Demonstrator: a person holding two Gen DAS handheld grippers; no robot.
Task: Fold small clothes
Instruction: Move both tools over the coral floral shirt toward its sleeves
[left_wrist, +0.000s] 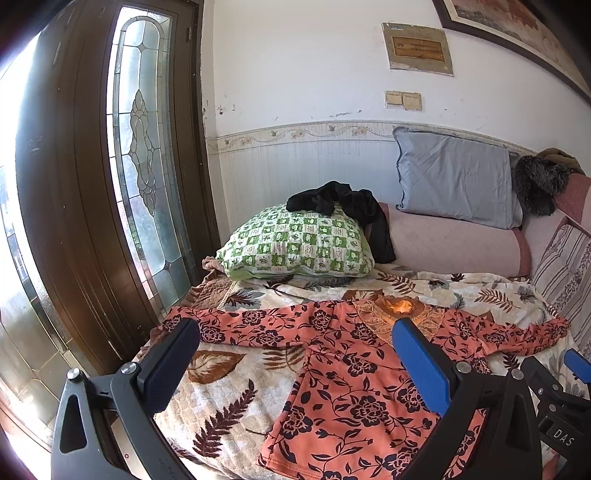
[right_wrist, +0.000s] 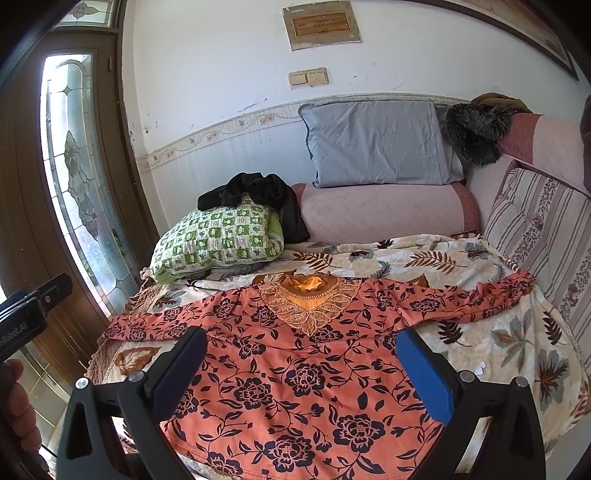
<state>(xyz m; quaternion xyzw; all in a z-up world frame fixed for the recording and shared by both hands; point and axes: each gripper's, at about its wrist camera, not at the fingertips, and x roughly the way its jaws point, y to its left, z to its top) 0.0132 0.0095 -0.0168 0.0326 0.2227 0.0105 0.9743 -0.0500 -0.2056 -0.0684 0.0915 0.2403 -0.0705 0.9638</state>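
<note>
An orange long-sleeved top with a dark flower print (left_wrist: 354, 373) lies spread flat on the leaf-patterned blanket (left_wrist: 229, 391), both sleeves out to the sides and its lace collar away from me. It also shows in the right wrist view (right_wrist: 295, 373). My left gripper (left_wrist: 295, 332) is open and empty, held above the top's left half. My right gripper (right_wrist: 301, 341) is open and empty, held above the top's middle, and it also shows at the right edge of the left wrist view (left_wrist: 569, 373).
A green checked pillow (left_wrist: 295, 245) with a black garment (left_wrist: 343, 205) on it lies behind the top. A grey pillow (left_wrist: 456, 177) leans on the wall above a pink bolster (left_wrist: 454, 243). A brown glass door (left_wrist: 140, 155) stands left.
</note>
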